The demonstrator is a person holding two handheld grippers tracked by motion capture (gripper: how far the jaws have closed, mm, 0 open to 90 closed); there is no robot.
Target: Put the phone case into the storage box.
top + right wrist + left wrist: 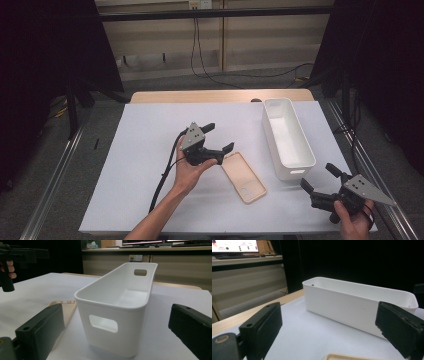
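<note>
A tan phone case (243, 176) lies flat on the white table cover, between the two hands. My left gripper (220, 137) is held above the cover just left of the case, jaws wide apart and empty, aimed toward the long white bin (287, 136). In the left gripper view the bin's side wall (352, 307) fills the gap between the jaws and the case's edge (347, 356) shows at the bottom. My right gripper (320, 177) sits near the front right corner, open and empty, facing the bin's near end (110, 322). The case (65, 308) lies left of the bin there.
The bin is empty and stands lengthwise at the right of the white cover (145, 150). A wooden table edge (220, 96) runs along the back. Metal rails (55, 165) flank the table on both sides. The left hand's gripper (15, 255) shows far off in the right gripper view.
</note>
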